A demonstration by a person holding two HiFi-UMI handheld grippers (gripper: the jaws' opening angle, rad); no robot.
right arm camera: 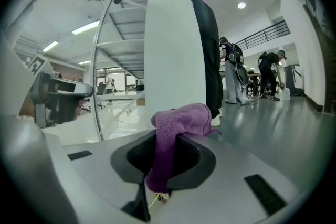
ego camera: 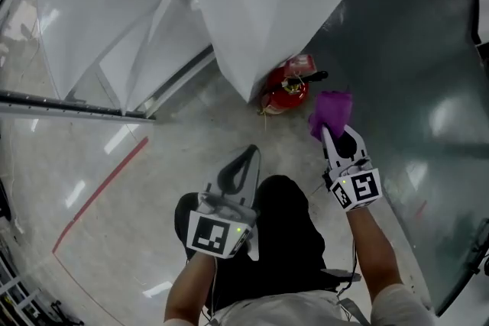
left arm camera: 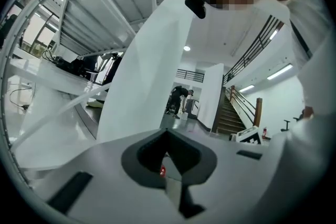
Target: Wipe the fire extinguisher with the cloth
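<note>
Glossy floor [ego camera: 191, 156], extinguisher [ego camera: 286, 94] just beyond my right claw [ego camera: 327, 132], which grips the cloth [ego camera: 331, 111]; my left claw [ego camera: 249, 151] is clenched, empty

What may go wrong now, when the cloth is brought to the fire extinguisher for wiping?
1. The purple cloth is only pinched in a bunch by the right gripper; rubbing might pull it out.
2. The fire extinguisher sits close against the white panel; the gripper may strike that panel.
3. The left gripper is shut and away, so nothing steadies the extinguisher.
</note>
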